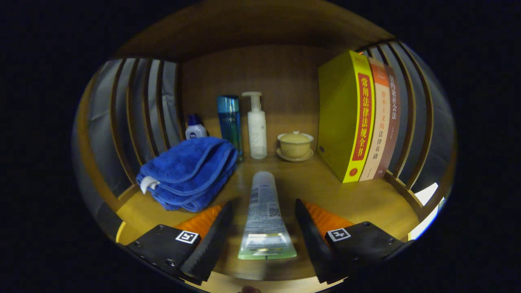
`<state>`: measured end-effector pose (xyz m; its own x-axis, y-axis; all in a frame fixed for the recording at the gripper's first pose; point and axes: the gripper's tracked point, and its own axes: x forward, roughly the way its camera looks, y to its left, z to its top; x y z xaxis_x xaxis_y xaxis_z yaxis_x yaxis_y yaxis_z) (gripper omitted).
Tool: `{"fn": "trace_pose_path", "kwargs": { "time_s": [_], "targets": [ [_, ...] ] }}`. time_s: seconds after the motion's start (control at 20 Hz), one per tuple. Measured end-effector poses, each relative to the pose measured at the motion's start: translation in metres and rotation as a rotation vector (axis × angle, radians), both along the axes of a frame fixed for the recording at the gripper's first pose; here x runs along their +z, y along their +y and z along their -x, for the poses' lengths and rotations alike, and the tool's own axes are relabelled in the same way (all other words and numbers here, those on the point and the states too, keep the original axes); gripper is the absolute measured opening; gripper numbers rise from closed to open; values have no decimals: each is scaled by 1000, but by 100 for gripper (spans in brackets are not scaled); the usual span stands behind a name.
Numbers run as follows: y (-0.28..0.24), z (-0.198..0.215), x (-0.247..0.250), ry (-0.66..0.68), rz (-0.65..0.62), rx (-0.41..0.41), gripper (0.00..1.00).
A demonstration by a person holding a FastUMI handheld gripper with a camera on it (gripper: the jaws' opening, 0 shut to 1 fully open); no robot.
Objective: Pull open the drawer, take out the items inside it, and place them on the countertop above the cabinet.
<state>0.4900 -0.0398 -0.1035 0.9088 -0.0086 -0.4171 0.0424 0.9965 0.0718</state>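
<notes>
I look into a dim wooden shelf with a plain wooden back panel at twelve o'clock. Slatted wooden sides stand at nine and three o'clock, grey between the slats.

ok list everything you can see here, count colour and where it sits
tube: 1, pale with a green crimped end, lying on the wooden surface between the gripper's fingers, cap end pointing away
towel: 1, blue, folded, ahead of the left finger
small bottle: 1, white with a dark blue cap, behind the towel
tall bottle: 1, teal blue, at the back beside the towel
pump bottle: 1, white, next to the tall bottle
lidded cup: 1, cream, on a saucer right of the pump bottle
books: 3, upright, one yellow, one cream and orange, one brown, against the right slatted side
wooden surface: 1, light brown
gripper: 1, fingers apart either side of the tube, not pressing it
</notes>
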Motion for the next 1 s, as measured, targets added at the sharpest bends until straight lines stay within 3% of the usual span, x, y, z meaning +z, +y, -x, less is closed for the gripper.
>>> {"fn": "trace_pose_path", "kwargs": {
  "time_s": [0.2,0.55,0.8,1.0],
  "targets": [
    [8,34,68,-137,48,-20,99],
    [17,134,151,-267,145,-84,99],
    [40,189,179,-322,165,-90,99],
    [60,246,168,-378,139,-67,99]
  ]
}}
